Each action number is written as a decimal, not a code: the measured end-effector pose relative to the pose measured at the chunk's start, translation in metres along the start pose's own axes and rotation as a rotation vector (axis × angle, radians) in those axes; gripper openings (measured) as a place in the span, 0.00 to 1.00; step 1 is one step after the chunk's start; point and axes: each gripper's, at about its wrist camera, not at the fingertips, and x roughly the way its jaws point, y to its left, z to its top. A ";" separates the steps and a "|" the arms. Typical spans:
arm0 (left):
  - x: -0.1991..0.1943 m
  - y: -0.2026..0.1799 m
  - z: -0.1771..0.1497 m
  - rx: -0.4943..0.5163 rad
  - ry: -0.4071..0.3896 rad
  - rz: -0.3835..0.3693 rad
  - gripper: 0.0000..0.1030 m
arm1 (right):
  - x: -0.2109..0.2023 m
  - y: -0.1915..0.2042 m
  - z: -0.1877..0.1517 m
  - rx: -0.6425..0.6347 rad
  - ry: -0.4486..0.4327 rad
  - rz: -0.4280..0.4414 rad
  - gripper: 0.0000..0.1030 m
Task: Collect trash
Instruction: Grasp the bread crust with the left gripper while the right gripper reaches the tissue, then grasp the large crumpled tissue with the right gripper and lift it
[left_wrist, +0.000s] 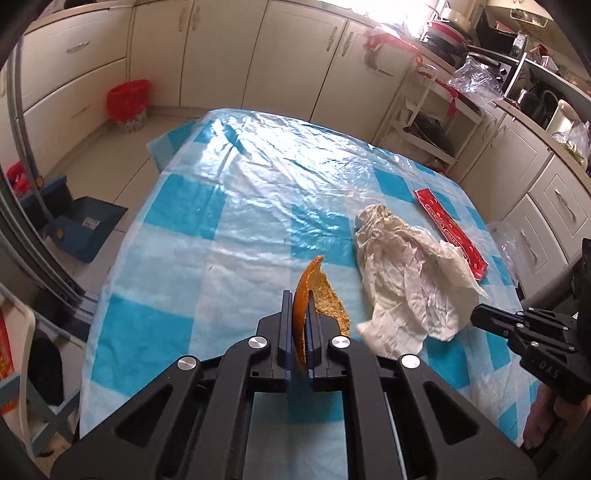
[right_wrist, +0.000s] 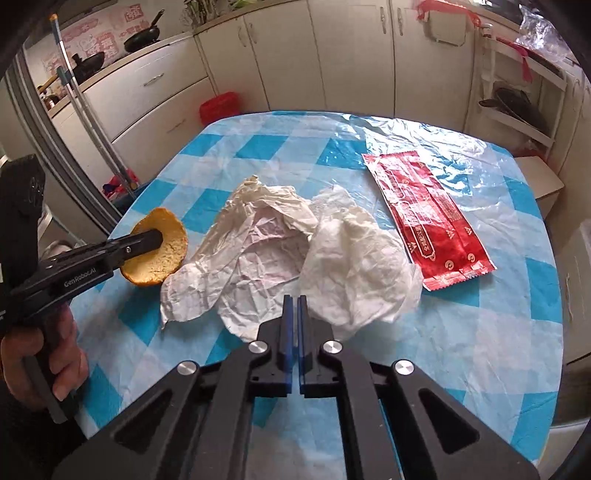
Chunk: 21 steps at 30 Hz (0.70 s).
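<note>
1. Left gripper (left_wrist: 300, 295) is clamped on the bun half (right_wrist: 157, 251), held edge-on at the near left of the table (left_wrist: 192, 229).
2. Right gripper (right_wrist: 294, 301) is closed and looks empty, its tips at the near edge of the crumpled paper wrapper (right_wrist: 266, 254); contact unclear.
3. The bun is light, soft and crumbly: keep the pinch gentle, across the crust.
4. The wrapper is thin and floppy; grab a raised fold.
5. The red sauce packet (right_wrist: 424, 225) lies flat and slick just beside the wrapper, so lift it by an edge.
6. The red-lined bin (left_wrist: 127, 103) sits on the floor beyond the table; nothing blocks the way.
</note>
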 end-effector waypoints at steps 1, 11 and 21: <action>-0.004 0.005 -0.006 -0.011 0.000 0.000 0.05 | -0.008 0.002 -0.004 -0.025 0.002 0.022 0.02; -0.025 0.018 -0.035 -0.052 -0.011 0.005 0.05 | -0.029 0.024 -0.011 -0.079 -0.086 0.051 0.84; -0.020 0.022 -0.035 -0.080 0.012 -0.021 0.05 | 0.049 0.048 0.047 -0.157 -0.003 -0.202 0.92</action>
